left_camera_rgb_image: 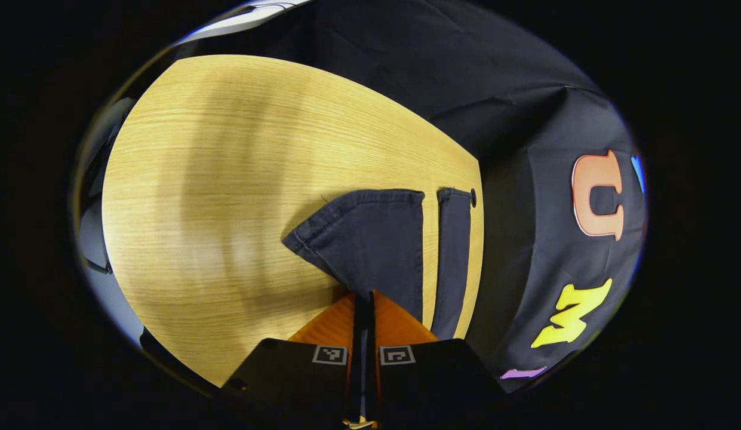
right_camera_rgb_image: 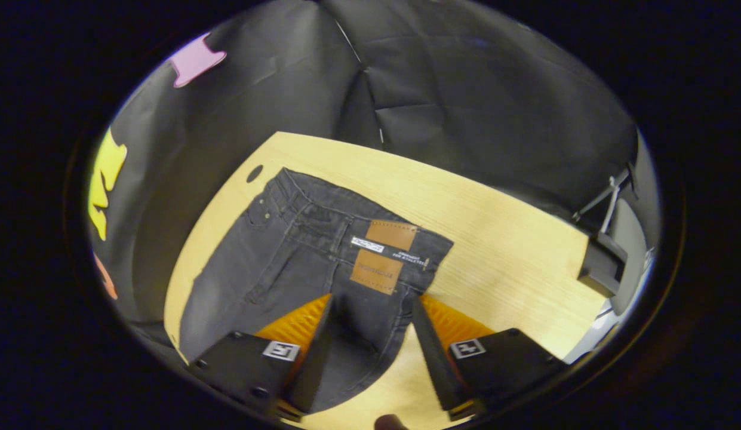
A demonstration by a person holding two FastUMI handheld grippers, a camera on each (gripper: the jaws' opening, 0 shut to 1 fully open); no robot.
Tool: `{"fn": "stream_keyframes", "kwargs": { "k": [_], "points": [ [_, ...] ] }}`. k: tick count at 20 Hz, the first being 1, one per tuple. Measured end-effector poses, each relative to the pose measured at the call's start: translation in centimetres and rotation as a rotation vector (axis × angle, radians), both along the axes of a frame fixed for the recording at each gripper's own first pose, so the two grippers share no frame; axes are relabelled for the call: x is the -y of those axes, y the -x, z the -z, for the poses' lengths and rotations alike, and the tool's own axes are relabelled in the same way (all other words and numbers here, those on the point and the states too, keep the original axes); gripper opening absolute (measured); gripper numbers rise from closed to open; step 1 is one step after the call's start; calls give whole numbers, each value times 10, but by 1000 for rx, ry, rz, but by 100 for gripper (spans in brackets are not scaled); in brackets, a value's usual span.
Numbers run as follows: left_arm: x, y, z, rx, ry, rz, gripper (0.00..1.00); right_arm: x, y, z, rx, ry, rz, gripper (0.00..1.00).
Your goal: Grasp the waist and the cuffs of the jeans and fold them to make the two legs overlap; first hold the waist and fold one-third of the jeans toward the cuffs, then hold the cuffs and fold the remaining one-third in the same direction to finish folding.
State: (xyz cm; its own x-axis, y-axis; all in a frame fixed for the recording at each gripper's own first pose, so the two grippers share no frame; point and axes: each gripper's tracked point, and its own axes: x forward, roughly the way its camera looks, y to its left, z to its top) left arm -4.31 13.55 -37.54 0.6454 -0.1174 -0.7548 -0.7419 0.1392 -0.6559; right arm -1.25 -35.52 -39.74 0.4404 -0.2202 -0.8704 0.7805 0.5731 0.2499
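Observation:
Dark grey jeans lie on the wooden table (left_camera_rgb_image: 227,179). In the left gripper view the two legs end in cuffs; the nearer leg (left_camera_rgb_image: 370,239) is pulled up and narrows into my left gripper (left_camera_rgb_image: 363,301), whose orange fingers are shut on its fabric. The other leg (left_camera_rgb_image: 454,257) lies flat beside it near the table's edge. The right gripper view has the waist end of the jeans (right_camera_rgb_image: 298,251), with a brown leather patch (right_camera_rgb_image: 382,257). My right gripper (right_camera_rgb_image: 370,331) hovers over the seat area, open, its fingers wide apart with denim between them.
The table (right_camera_rgb_image: 495,239) has a small round hole (right_camera_rgb_image: 254,173) by the waist corner. The black cloth wall (right_camera_rgb_image: 466,89) hangs close behind the table. A dark box on a stand (right_camera_rgb_image: 600,263) sits off the table's right side. Bare wood spreads left of the legs.

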Motion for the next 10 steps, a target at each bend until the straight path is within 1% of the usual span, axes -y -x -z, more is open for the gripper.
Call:
{"fn": "stream_keyframes", "kwargs": {
  "k": [2,4,5,7,9,10],
  "points": [
    [-1,-1,1,0,-2,12,6,5,6,2,-45,40,33,47],
    [-1,-3,-1,-1,-2,23,6,6,7,2,-84,63,38,19],
    [-1,-4,-1,-1,0,28,6,7,5,3,-93,72,30,18],
    [0,-5,-5,0,-1,41,6,6,4,3,-103,46,26,1],
    [2,-9,-12,7,-3,66,6,5,3,-1,-80,-6,31,1],
    [4,-12,-16,13,-4,84,6,4,2,-6,-54,-43,41,5]
  ]
}}
